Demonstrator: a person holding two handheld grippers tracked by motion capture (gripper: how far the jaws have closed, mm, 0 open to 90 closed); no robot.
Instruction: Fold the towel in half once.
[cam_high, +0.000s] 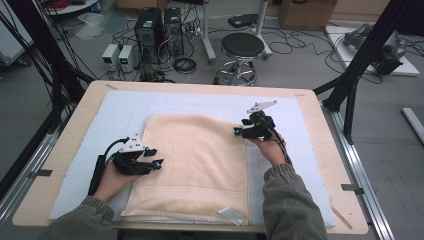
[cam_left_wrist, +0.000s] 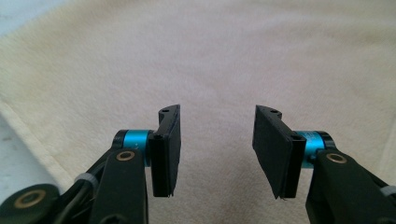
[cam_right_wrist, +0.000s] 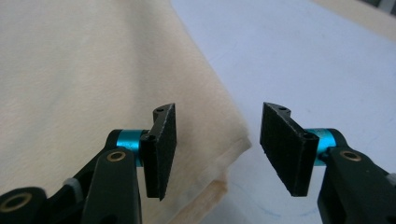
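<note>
The left hand (cam_high: 111, 184) covers part of the towel's (cam_high: 197, 165) left edge in the high view, and its sleeve is cut off by the bottom edge. The small white tag (cam_high: 231, 215) at the towel's near corner is too small to read.

Towel (cam_high: 192, 167) folded, flat on mat (cam_high: 305, 150); mat on table (cam_high: 320, 130). Left gripper (cam_high: 155, 158) at towel's left edge, jaws pointing inward over cloth (cam_left_wrist: 210, 56). Right gripper (cam_high: 239, 131) at towel's far right corner (cam_right_wrist: 233, 140), one jaw over cloth, other over bare mat (cam_right_wrist: 303, 60). Towel between both grippers. Tag (cam_high: 231, 216) at towel's near right corner, nearer than right gripper.
</note>
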